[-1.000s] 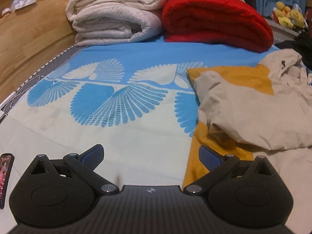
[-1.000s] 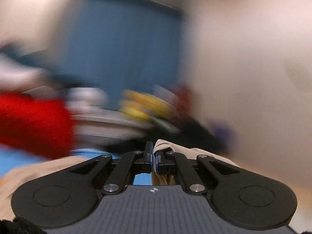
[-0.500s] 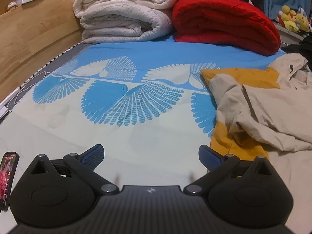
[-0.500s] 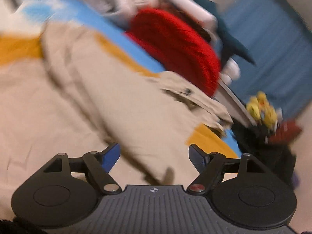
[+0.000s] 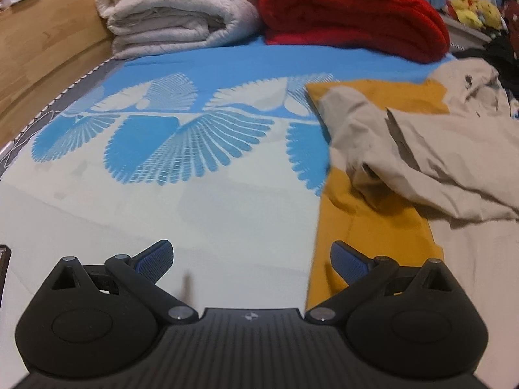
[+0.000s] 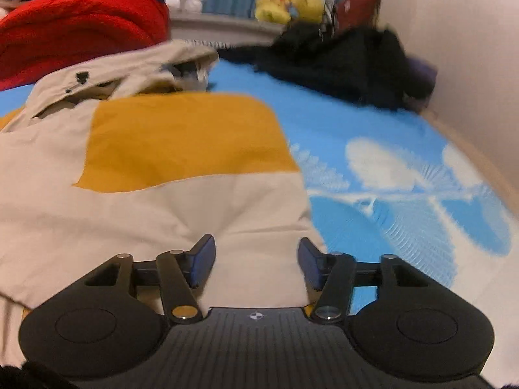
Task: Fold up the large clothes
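Both jaws apart, empty; jacket (image 6: pixel 155 201) hood twd red blanket (image 6: pixel 74 22).

Soft, even indoor light with a warm cast and only faint shadows in the folds of the beige-and-mustard jacket (image 5: pixel 421 162) — both fisheye views bow hard at the edges, and the right wrist view smears with motion blur across the blue patterned sheet (image 6: pixel 405 194) and the far clutter.
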`<state>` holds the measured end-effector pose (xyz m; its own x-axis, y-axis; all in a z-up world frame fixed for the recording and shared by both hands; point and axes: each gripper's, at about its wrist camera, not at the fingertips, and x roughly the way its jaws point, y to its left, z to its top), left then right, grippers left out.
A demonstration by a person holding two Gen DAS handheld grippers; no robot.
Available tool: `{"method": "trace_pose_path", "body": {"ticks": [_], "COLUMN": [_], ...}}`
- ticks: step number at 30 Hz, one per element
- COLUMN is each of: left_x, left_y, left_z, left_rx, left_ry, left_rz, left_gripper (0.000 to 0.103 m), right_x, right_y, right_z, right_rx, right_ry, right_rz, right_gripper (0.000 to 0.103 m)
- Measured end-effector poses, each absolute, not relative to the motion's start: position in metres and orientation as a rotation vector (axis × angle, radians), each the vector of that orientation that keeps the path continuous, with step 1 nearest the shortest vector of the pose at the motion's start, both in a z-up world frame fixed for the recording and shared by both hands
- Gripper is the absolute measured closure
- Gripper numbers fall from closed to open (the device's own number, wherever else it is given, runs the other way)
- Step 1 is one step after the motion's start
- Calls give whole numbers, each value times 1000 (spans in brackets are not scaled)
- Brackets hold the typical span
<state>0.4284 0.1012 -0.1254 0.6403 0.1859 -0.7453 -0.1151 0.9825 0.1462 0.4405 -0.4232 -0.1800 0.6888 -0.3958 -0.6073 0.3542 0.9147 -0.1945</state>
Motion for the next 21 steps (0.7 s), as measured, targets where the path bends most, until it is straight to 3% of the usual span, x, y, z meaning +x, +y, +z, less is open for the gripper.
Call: {"method": "trace_pose_path", "body": {"ticks": [4, 12, 21], "left_x": [425, 397, 313], "left_y": [93, 88, 93], "left_z": [-124, -102, -95], "left_rx": [122, 92, 113], "left_ry": [835, 782, 775], "left_rz": [160, 119, 84], "left_gripper": [0, 0, 0], "right_x": [397, 262, 171], "right_y": [-424, -401, -392], "right_z": [-140, -82, -88], "right_rx": [49, 183, 174], "right_ry": [582, 472, 538], "right_rz": [-341, -275, -310], "right_gripper": [23, 12, 11]}}
